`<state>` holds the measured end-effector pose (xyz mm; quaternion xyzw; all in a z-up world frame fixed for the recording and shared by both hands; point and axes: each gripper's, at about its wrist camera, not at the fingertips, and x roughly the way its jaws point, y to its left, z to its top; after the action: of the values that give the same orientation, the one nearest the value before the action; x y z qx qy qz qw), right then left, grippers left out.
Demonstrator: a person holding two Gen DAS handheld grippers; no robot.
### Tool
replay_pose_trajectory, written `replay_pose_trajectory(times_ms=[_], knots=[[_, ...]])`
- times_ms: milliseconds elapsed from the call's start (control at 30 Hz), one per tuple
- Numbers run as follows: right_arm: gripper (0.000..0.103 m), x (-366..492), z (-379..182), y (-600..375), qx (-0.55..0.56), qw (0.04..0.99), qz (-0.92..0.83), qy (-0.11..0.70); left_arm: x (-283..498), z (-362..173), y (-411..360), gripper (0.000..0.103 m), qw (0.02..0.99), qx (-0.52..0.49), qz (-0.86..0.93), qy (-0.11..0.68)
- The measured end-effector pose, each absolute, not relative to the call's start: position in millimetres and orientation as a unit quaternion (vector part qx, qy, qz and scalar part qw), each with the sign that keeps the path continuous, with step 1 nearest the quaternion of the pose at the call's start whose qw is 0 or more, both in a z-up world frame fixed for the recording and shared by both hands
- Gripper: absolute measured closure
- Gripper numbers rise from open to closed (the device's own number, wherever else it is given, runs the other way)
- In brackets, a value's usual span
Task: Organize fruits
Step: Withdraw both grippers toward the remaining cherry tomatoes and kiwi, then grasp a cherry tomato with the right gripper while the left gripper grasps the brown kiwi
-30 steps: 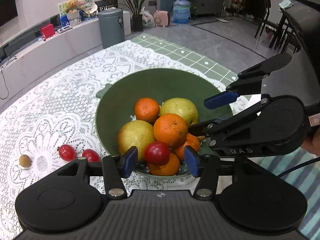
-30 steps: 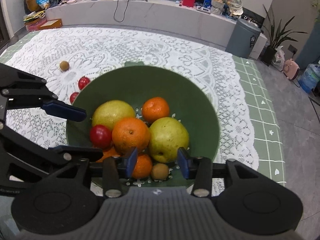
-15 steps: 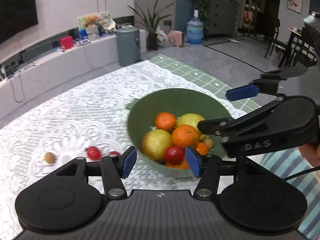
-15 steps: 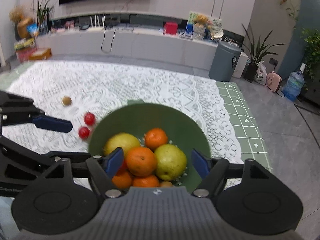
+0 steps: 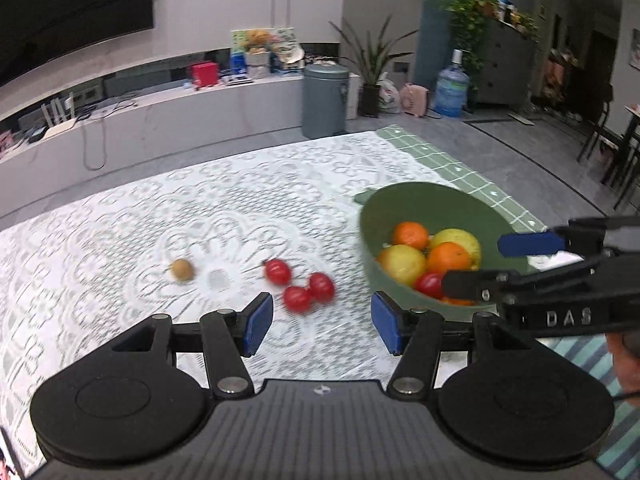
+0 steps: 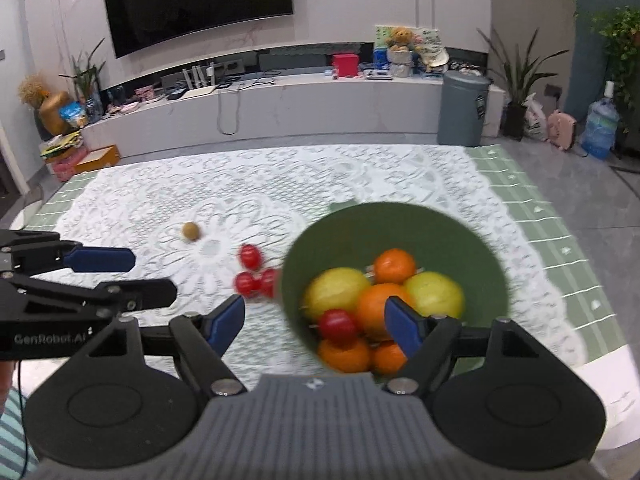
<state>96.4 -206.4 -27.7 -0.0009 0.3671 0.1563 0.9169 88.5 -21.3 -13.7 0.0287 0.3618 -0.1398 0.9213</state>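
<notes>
A green bowl [image 5: 400,208] [image 6: 400,216] holds several oranges [image 6: 394,266], two yellow fruits [image 6: 336,292] and a red tomato [image 6: 338,322]. On the lace cloth to its left lie three red cherry tomatoes [image 5: 298,298] [image 6: 250,258] and a small brown fruit [image 5: 182,270] [image 6: 191,231]. My left gripper [image 5: 322,324] hangs open and empty above the cloth, just short of the tomatoes. Open and empty too, my right gripper [image 6: 315,322] hovers over the bowl's near left rim. Each gripper shows at the side of the other's view.
The white lace cloth [image 6: 360,176] lies over a green checked tablecloth [image 6: 532,216] whose edge runs along the right. Beyond the table stand a grey bin [image 6: 462,108], a low white counter [image 6: 280,100] and a water bottle [image 6: 598,128]. A striped sleeve [image 5: 592,360] is at lower right.
Both grippers pulled back and up from the bowl. The right jaws widened. The left view swung left, so the loose tomatoes and the brown fruit now lie ahead of it.
</notes>
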Motion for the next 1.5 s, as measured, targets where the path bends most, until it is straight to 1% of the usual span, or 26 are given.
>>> replay_pose_trajectory(times_ms=[133,267,367,467,667,733,800,833,967,1400,1500], knots=[[0.029,93.2,-37.3,-182.0,-0.019,0.911,0.178,0.370,85.0,-19.4,-2.7,0.036,0.921,0.016,-0.125,0.369],[0.033,93.5,-45.6,-164.2,-0.027,0.906,0.192,0.377,83.4,-27.1,14.4,0.036,0.920,0.006,-0.110,0.377],[0.033,96.4,-50.1,-154.5,-0.041,0.903,0.203,0.375,84.8,-32.4,25.8,0.036,0.918,-0.004,-0.105,0.382],[0.037,96.1,-52.4,-143.9,-0.067,0.904,0.212,0.365,86.6,-35.9,34.9,0.036,0.917,-0.013,-0.100,0.387],[0.054,101.8,-62.1,-124.6,-0.143,0.898,0.228,0.347,92.1,-45.0,46.7,0.036,0.913,-0.029,-0.100,0.395],[0.056,103.9,-66.5,-116.9,-0.179,0.894,0.235,0.336,94.4,-48.3,48.7,0.036,0.912,-0.032,-0.101,0.397],[0.062,107.3,-71.6,-110.0,-0.210,0.889,0.240,0.329,97.0,-51.2,50.6,0.036,0.911,-0.035,-0.102,0.399],[0.064,110.3,-75.0,-107.1,-0.222,0.886,0.242,0.328,98.4,-52.5,51.7,0.036,0.910,-0.037,-0.102,0.400],[0.070,127.0,-88.1,-99.7,-0.237,0.878,0.243,0.337,105.2,-58.9,56.4,0.037,0.908,-0.044,-0.102,0.404],[0.071,163.1,-115.1,-74.2,-0.271,0.873,0.237,0.328,123.6,-78.6,67.4,0.037,0.909,-0.039,-0.088,0.405],[0.075,168.8,-119.0,-72.2,-0.274,0.871,0.235,0.333,127.1,-81.3,68.0,0.037,0.908,-0.037,-0.087,0.409]])
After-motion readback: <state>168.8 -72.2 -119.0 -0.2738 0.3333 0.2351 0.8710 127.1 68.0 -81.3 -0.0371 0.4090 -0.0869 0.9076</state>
